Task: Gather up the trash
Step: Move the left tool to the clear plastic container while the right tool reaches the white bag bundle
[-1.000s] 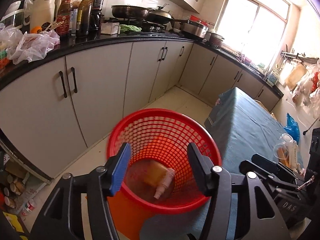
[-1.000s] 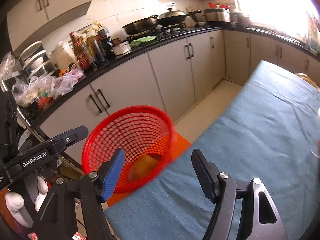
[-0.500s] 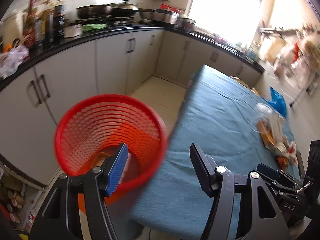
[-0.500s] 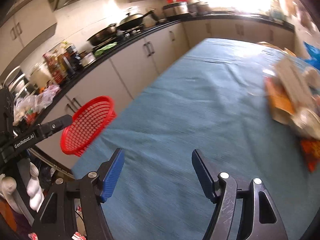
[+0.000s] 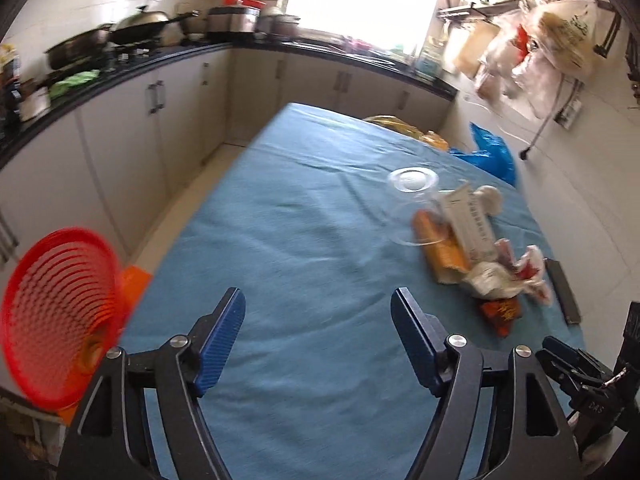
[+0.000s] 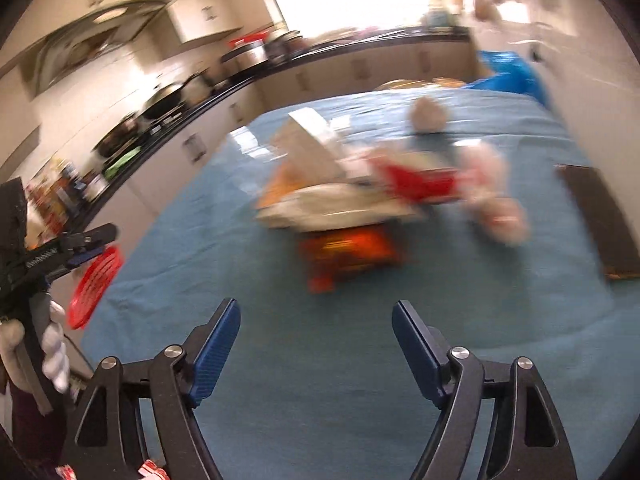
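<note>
The only lettering that reads is "DAS", small and pale, on the black body of the right tool where it shows at the lower right corner of the left wrist view; the print on the white carton [image 5: 468, 220] is too blurred to make out.

The left wrist view is the sharper one. It shows the trash pile [image 5: 480, 256] on the blue-covered bench [image 5: 304, 240]: a clear plastic cup [image 5: 412, 208] lying against an orange box [image 5: 444, 252], the white carton across that box, and a crumpled red-and-white wrapper [image 5: 524, 272] on the near side of the pile. The red basket [image 5: 56, 320] stands on the floor, well apart from the pile, off the bench's left edge. A blue bag [image 5: 492, 152] sits beyond the pile, past the far right corner of the bench.

The right wrist view smears the same trash pile [image 6: 360, 196] with motion blur, but it alone shows the left tool held in a white-gloved hand [image 6: 52, 344], with the red basket [image 6: 96, 280] just behind it.

The left tool [image 5: 318, 338] is spread wide and empty above bare cloth. The right tool [image 6: 316, 342] is likewise wide apart, grasping nothing, short of the pile.
</note>
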The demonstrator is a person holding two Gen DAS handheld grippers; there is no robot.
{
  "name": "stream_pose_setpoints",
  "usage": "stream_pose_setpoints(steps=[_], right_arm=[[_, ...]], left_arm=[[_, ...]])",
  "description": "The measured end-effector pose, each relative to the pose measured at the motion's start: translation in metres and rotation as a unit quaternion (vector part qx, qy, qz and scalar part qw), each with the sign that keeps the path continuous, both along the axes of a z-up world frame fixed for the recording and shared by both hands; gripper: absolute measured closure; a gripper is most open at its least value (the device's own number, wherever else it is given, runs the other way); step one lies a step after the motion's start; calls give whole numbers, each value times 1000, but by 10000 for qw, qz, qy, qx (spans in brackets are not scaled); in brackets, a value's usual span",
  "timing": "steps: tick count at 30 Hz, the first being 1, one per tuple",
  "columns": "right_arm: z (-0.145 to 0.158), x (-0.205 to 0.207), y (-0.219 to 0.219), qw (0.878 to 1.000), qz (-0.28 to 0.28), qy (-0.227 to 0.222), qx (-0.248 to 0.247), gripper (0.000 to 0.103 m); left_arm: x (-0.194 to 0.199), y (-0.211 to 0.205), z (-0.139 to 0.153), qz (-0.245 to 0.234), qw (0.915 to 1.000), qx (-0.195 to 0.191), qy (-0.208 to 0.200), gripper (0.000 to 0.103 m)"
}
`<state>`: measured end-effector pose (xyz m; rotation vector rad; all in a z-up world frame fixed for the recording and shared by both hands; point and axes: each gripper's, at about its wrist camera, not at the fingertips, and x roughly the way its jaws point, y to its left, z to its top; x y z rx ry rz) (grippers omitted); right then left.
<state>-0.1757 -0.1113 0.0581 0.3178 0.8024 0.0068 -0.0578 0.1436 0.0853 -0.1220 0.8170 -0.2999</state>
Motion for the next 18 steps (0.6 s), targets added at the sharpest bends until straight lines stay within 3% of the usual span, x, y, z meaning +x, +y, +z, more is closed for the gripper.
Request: stream_pose_setpoints(steps=[8,14,18], right_arm=[[3,0,-86,9964,-835,65,-104,14],[5,33,-112,9948,-1011,38,-100,14],[-1,55,-122,9939,-1094,133,-88,14]], left_arm=[[50,-41,5,-410,9977,-466,287,19],[93,-65,6,-443,9952,-729,484,18],[114,-79,3,-427,9960,-661,427,18]])
